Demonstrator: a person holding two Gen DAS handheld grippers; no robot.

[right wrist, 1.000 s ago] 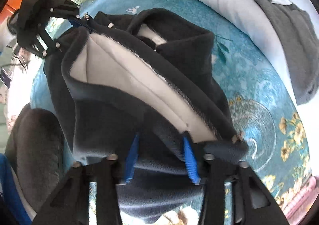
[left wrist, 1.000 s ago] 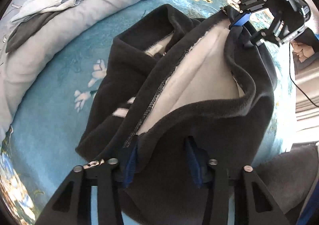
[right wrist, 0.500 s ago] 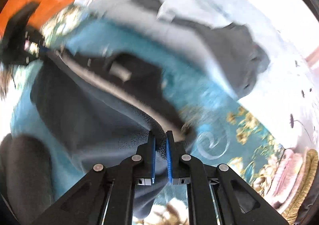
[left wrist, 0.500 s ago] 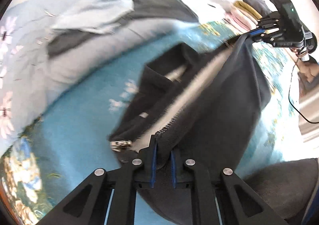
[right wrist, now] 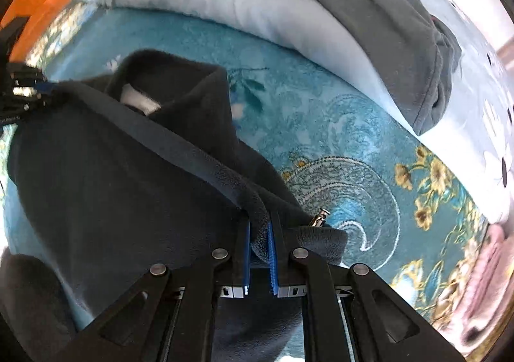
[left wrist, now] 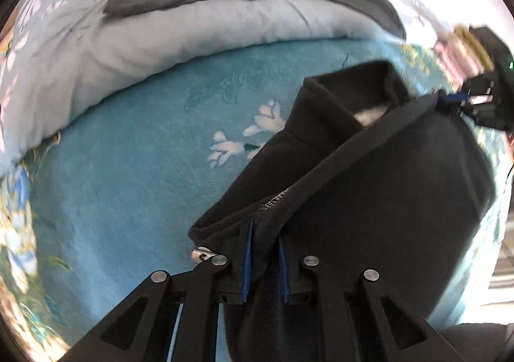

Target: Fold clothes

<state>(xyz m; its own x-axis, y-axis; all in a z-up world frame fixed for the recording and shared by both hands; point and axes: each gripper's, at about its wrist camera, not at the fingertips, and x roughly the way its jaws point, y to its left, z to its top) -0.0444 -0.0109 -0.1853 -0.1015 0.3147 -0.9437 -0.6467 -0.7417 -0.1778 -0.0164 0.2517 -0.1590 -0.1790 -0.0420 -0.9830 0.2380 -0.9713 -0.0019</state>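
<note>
Both claws are pinching one front edge of the dark fleece jacket (left wrist: 369, 201): the left claw (left wrist: 265, 262) is gripping near the zipper pull (left wrist: 200, 255), the right claw (right wrist: 258, 252) farther along it. That edge is being held taut over the jacket, which is lying on the teal bedspread (left wrist: 135, 150). Folding looks barely begun; sleeves and body are waiting. More clothes (right wrist: 401, 24) are lying unfolded at the far side.

The fleece jacket (left wrist: 369, 201) runs off the bottom edge; far right items are blurred.
</note>
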